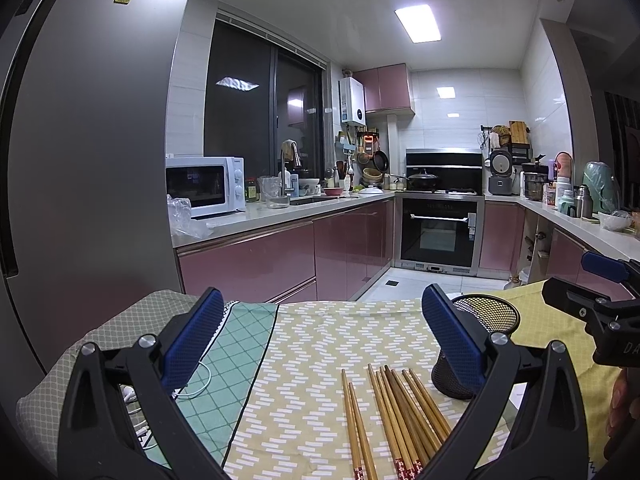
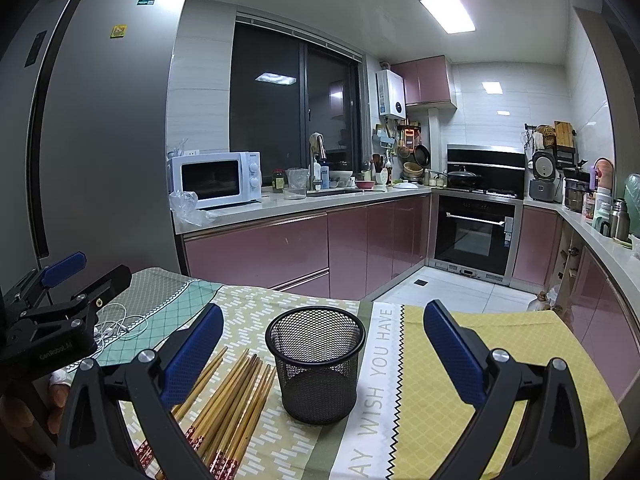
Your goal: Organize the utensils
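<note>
The bamboo chopsticks are lying loose in a fanned bundle on the patterned tablecloth, just left of the upright black mesh holder. The likely trouble: pinching one stick from such a tight bundle is apt to drag its neighbours along or roll them, and the light holder (nothing is bracing it) could tip if nudged. The left gripper is hanging over the chopsticks, jaws spread wide, touching nothing. The right gripper is hovering equally wide around the holder, holding nothing.
</note>
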{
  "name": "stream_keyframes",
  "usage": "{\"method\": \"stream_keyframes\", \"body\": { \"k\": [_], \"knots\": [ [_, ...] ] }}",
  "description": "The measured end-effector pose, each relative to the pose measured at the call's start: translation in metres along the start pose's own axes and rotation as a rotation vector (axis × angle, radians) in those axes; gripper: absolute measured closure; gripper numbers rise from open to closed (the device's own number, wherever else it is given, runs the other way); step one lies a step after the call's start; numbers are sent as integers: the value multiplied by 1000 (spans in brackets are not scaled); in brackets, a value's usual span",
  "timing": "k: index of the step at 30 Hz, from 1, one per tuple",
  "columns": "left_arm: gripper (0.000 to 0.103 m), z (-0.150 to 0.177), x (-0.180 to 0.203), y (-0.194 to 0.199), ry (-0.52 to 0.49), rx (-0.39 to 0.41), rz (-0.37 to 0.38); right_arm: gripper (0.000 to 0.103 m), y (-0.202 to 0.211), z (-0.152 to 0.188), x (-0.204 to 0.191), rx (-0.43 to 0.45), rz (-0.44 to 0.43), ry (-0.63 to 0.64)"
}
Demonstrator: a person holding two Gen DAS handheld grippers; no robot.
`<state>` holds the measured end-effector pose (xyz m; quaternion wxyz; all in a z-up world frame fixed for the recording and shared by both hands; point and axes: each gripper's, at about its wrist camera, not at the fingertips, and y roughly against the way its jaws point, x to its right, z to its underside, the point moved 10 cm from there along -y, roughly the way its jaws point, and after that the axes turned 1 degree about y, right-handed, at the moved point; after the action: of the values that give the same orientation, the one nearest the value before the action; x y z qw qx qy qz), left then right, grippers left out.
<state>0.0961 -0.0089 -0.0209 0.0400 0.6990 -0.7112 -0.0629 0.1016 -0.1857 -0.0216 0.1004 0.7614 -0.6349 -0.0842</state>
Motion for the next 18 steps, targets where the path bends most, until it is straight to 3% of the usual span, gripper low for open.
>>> {"method": "stream_keyframes", "body": {
  "k": [18],
  "knots": [
    [5,10,6,3,5,-34,9,6,1,2,0,-22,-13,-6]
  ]
}}
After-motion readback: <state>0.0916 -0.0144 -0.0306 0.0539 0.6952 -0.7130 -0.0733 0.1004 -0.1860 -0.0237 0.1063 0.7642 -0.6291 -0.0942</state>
